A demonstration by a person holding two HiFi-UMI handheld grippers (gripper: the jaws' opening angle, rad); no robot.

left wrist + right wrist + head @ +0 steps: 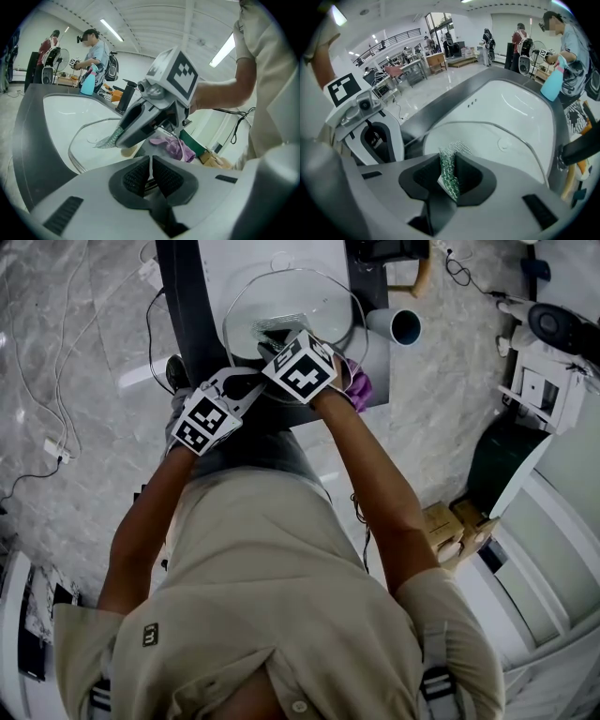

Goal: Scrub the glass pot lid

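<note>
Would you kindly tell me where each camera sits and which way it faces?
Head view: on the person's head, facing steeply down at the sink and glass lid; arms, torso, left gripper and right gripper show.
Left gripper view: rides the left gripper, looking along jaws shut on the lid's rim toward the right gripper and arm.
Right gripper view: rides the right gripper, looking along jaws shut on a green scrub pad, across the lid; left gripper at left.
Shared: all three show lid and sink.

My right gripper (449, 159) is pale grey with black ribbed pads. The scrubber (450, 178) is glittery green mesh. The glass pot lid (487, 150) is clear with a silvery rim. The sink (520, 101) is white, edged dark grey. The cloth (178, 147) is purple.
</note>
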